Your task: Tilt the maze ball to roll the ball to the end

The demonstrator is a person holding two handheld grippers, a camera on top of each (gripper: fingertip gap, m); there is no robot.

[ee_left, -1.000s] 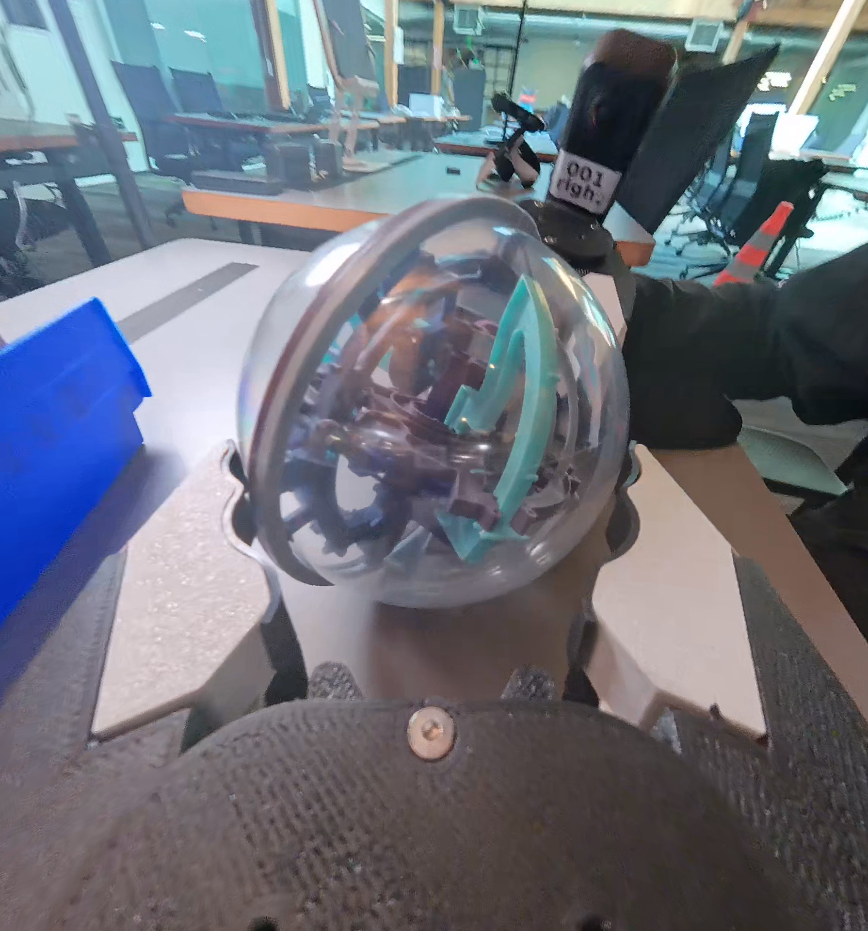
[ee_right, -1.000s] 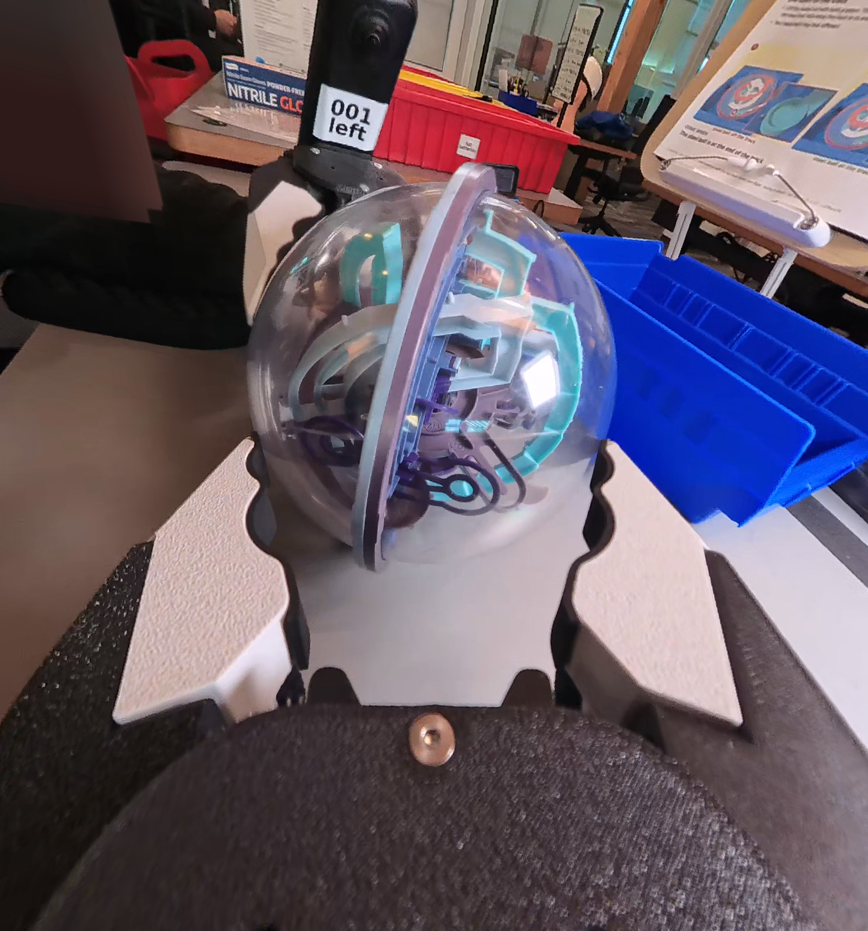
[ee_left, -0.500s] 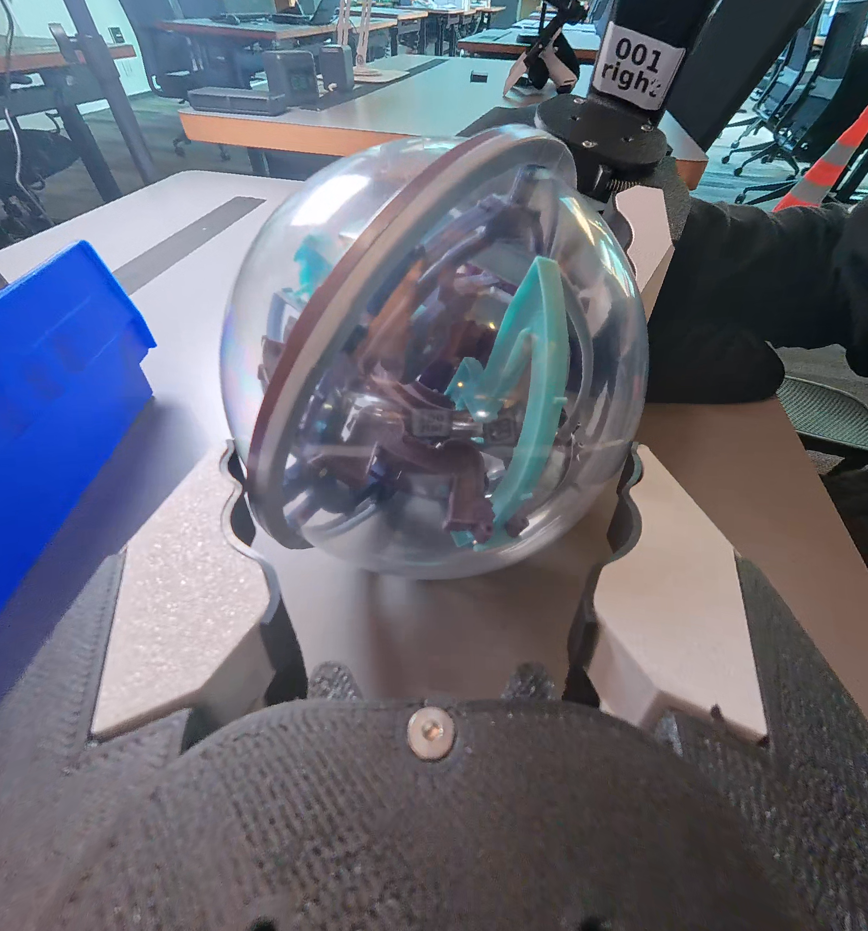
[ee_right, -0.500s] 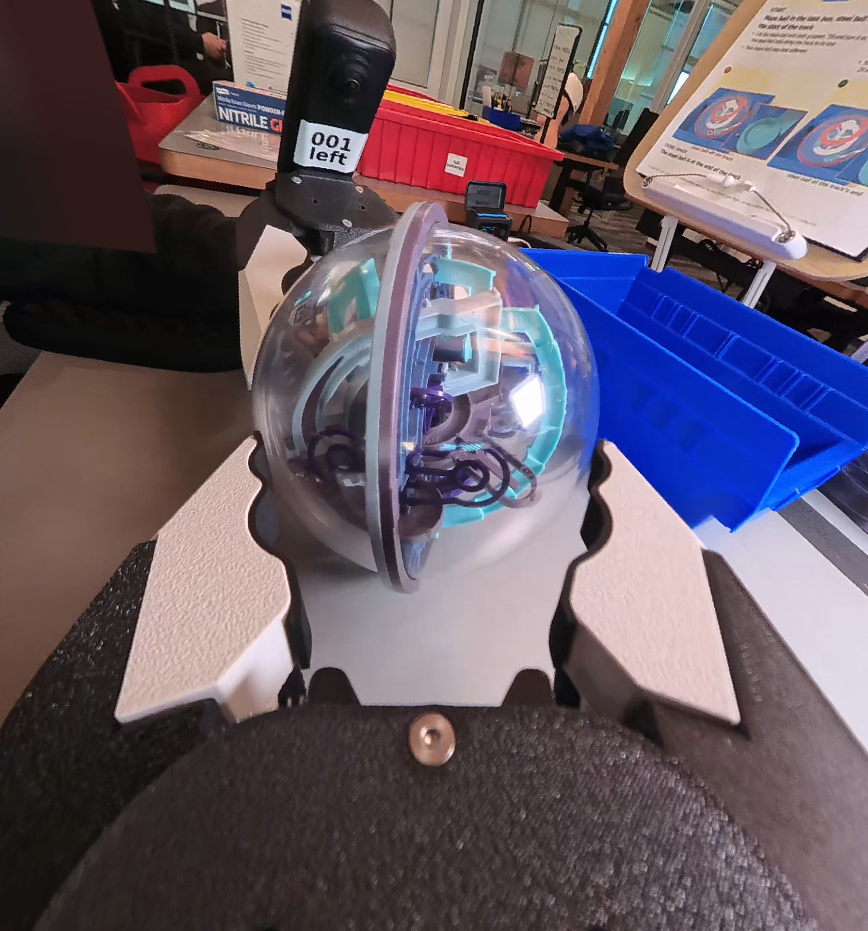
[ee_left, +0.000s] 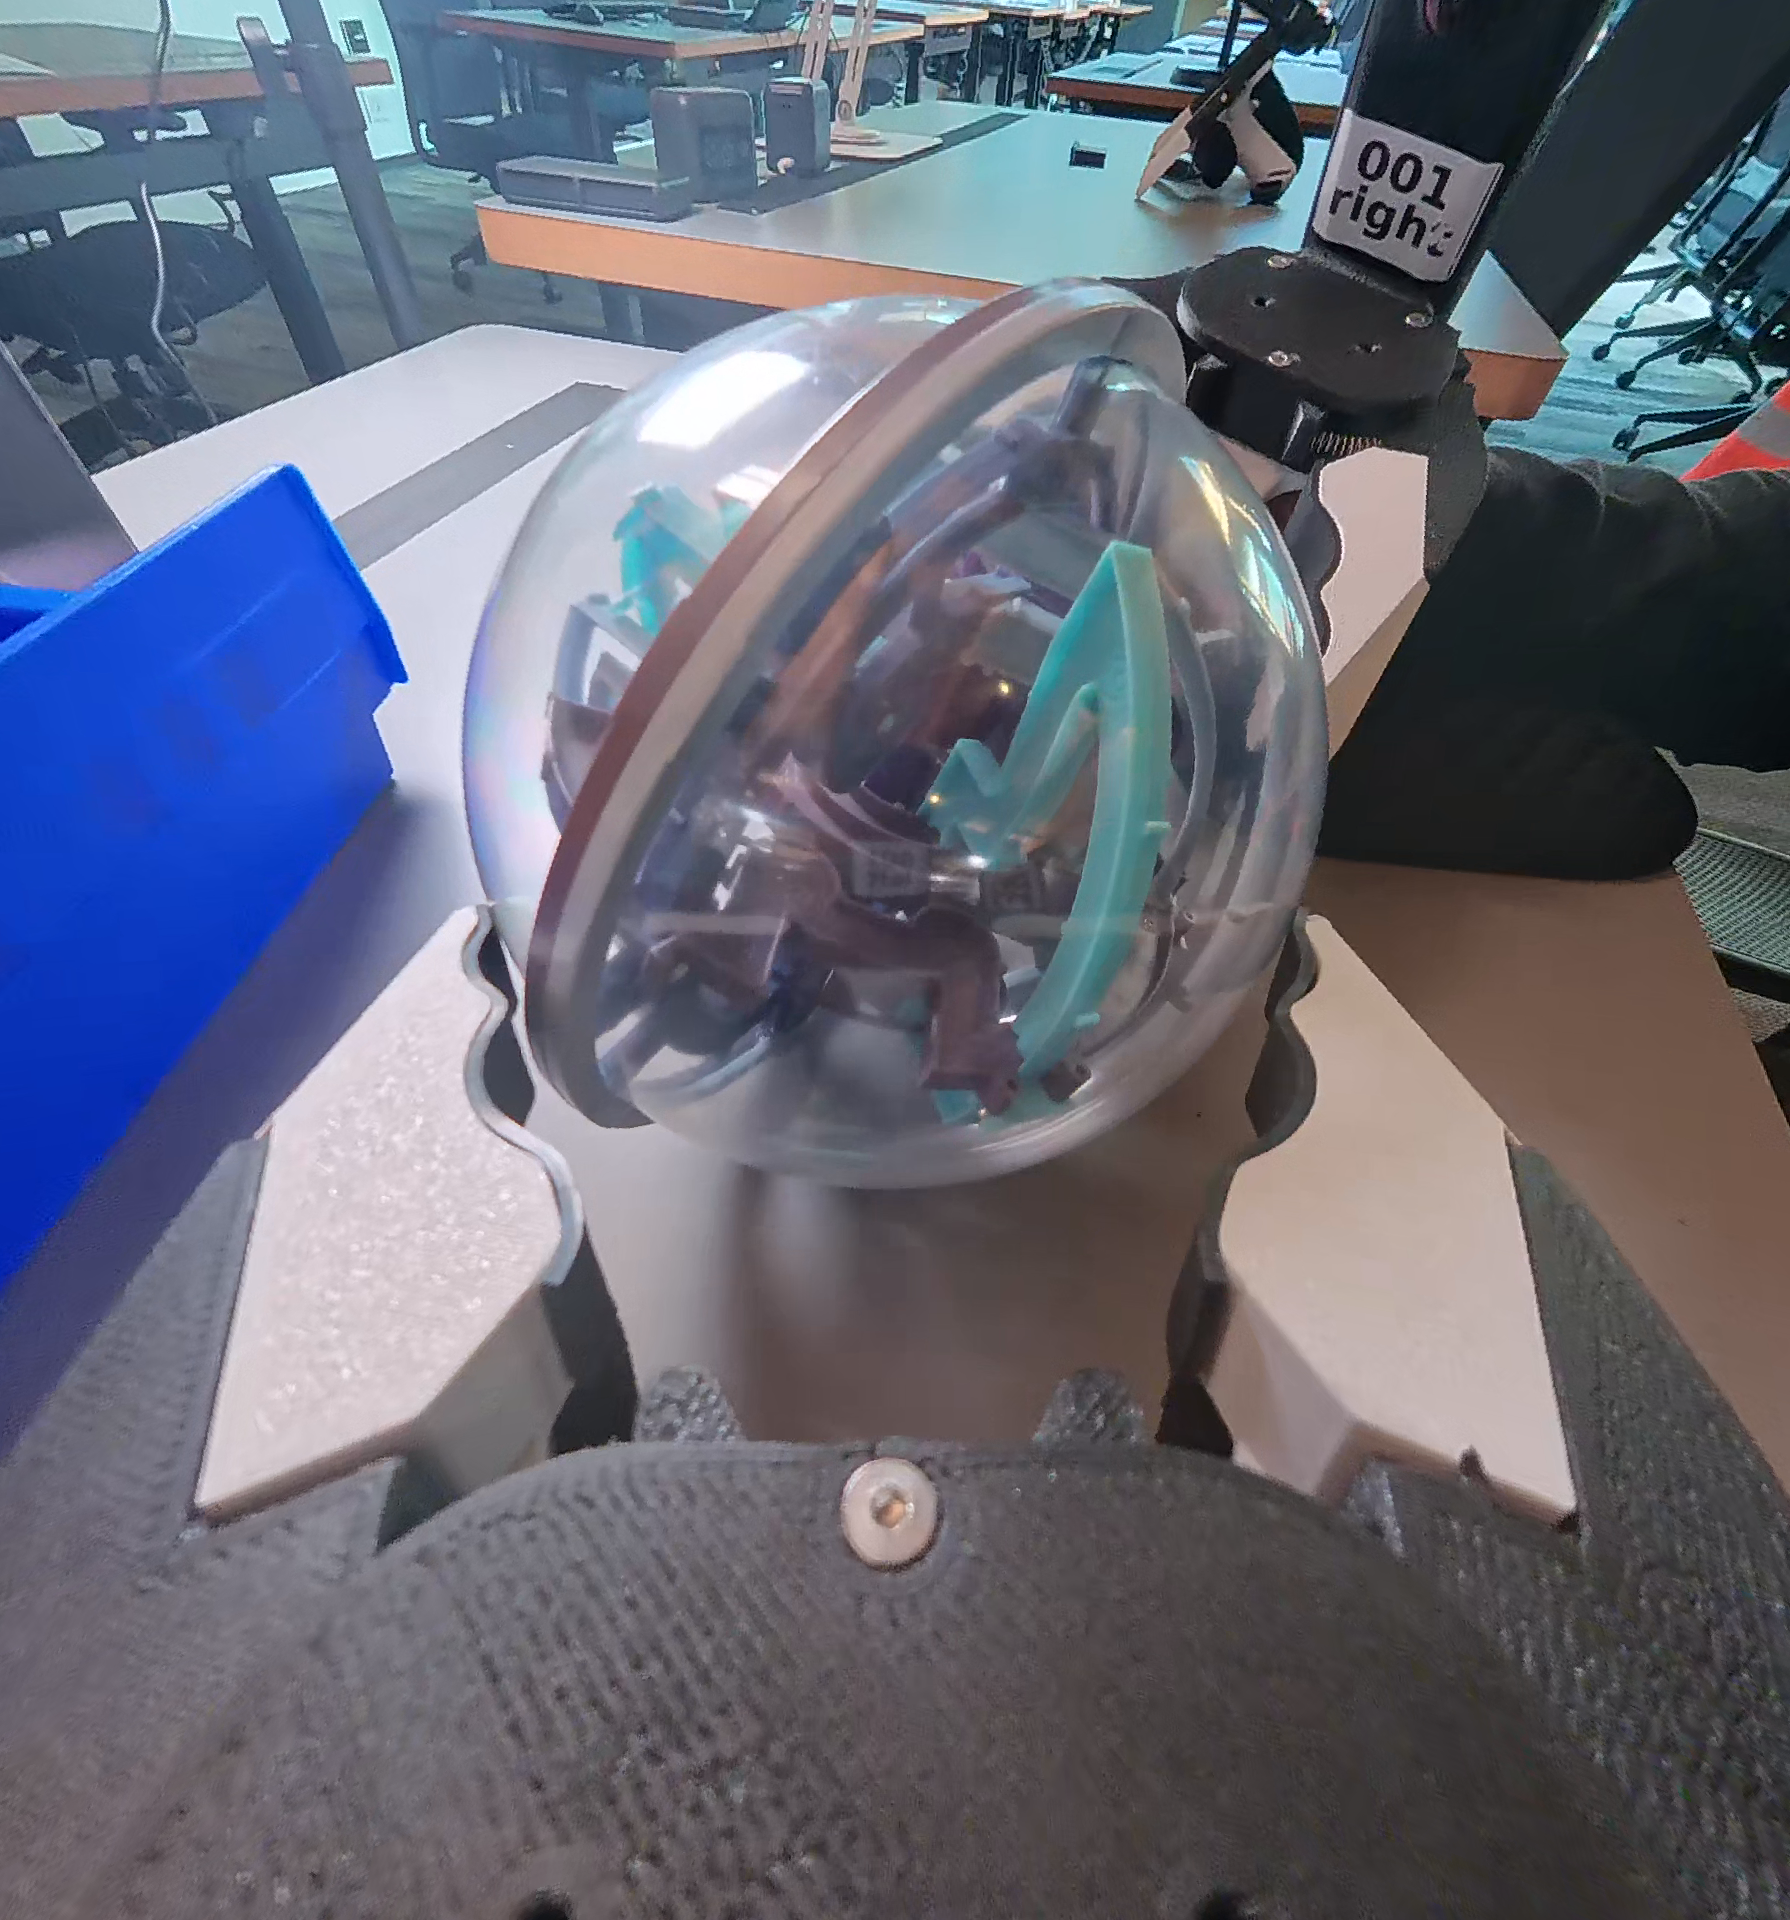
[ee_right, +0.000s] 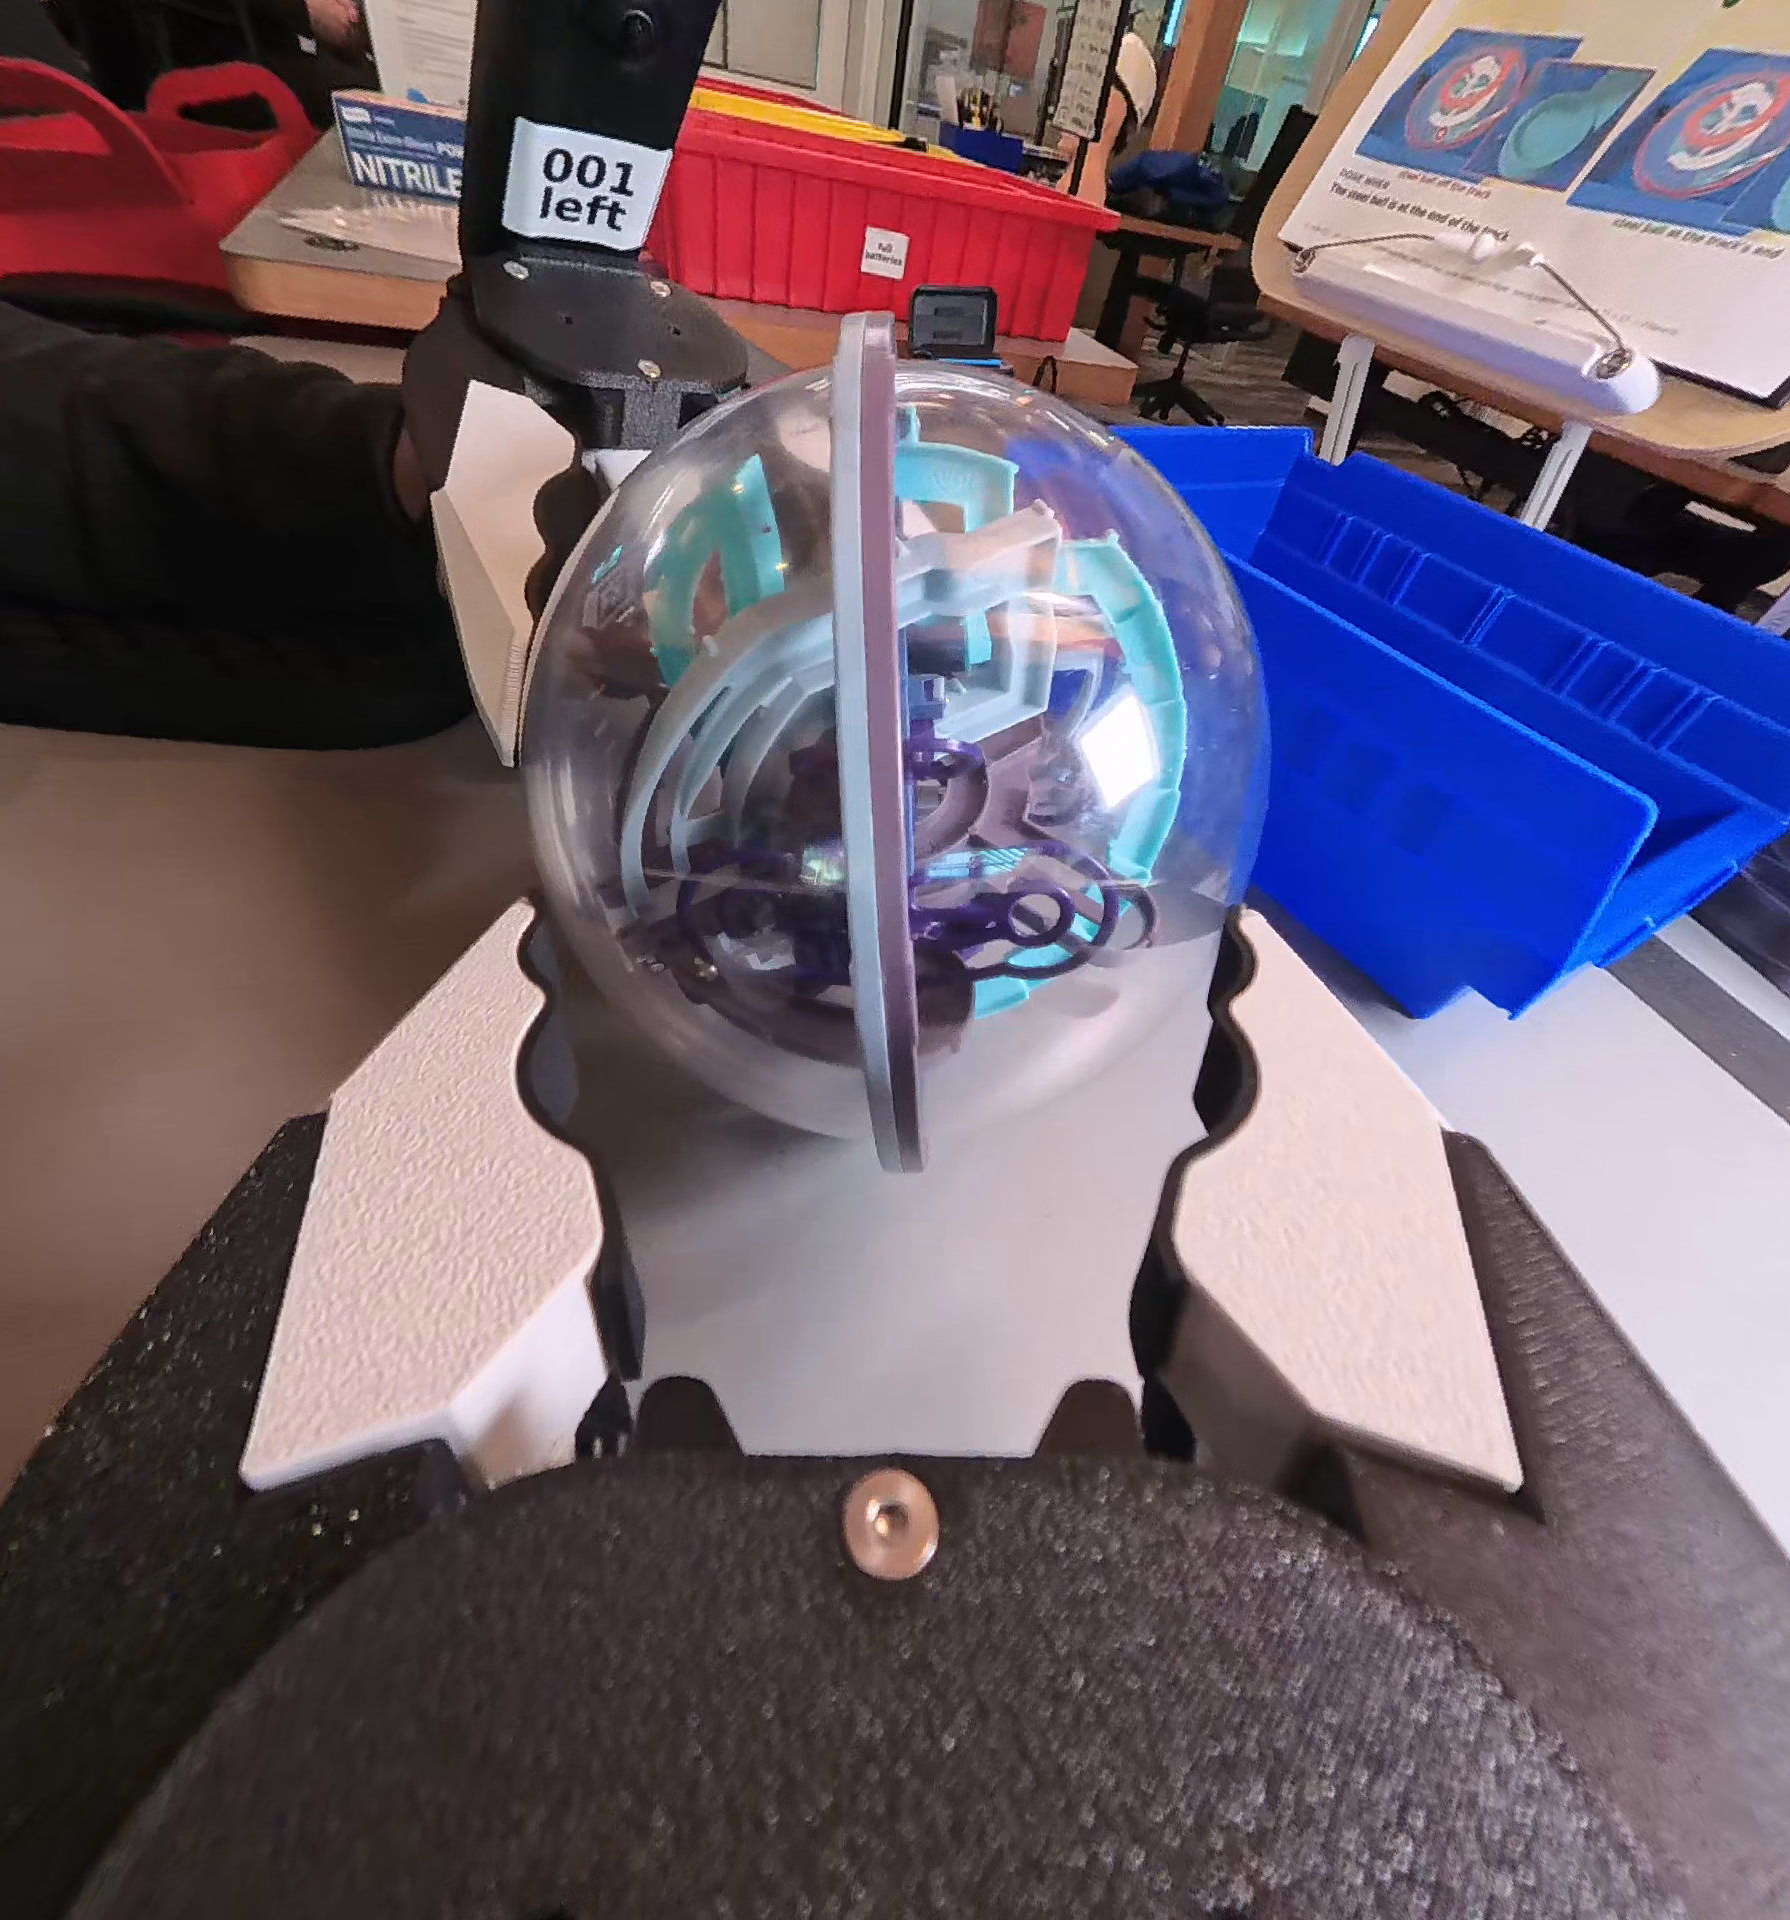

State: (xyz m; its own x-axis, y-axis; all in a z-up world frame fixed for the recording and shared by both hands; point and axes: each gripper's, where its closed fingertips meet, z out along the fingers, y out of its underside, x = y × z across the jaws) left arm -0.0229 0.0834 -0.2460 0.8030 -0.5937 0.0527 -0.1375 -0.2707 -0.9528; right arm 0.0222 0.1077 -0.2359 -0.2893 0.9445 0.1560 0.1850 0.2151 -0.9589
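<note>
The maze ball [ee_left: 901,727] is a clear sphere with teal, purple and grey tracks inside and a grey rim ring around its middle. My left gripper [ee_left: 891,935] is shut on it, with both white fingers [ee_left: 403,1195] against its sides. My right gripper [ee_right: 886,935] is shut on the same ball [ee_right: 891,748] from the opposite side, its fingers [ee_right: 1317,1195] touching the shell. Each gripper shows behind the ball in the other's view: the right one [ee_left: 1327,416] and the left one [ee_right: 600,343]. The rim ring stands upright in the right wrist view and slanted in the left wrist view.
The ball is over a beige table [ee_left: 1493,1039]. A blue bin [ee_left: 122,779] stands close beside it and also shows in the right wrist view [ee_right: 1493,727]. A person's dark sleeve [ee_left: 1597,675] is behind the ball. A red bin [ee_right: 849,208] and a picture board [ee_right: 1597,156] stand farther back.
Both grippers have tipped together with the ball in them. The ball has turned: its rim ring went from slanted to upright in the right wrist view. Both grasps have held.
</note>
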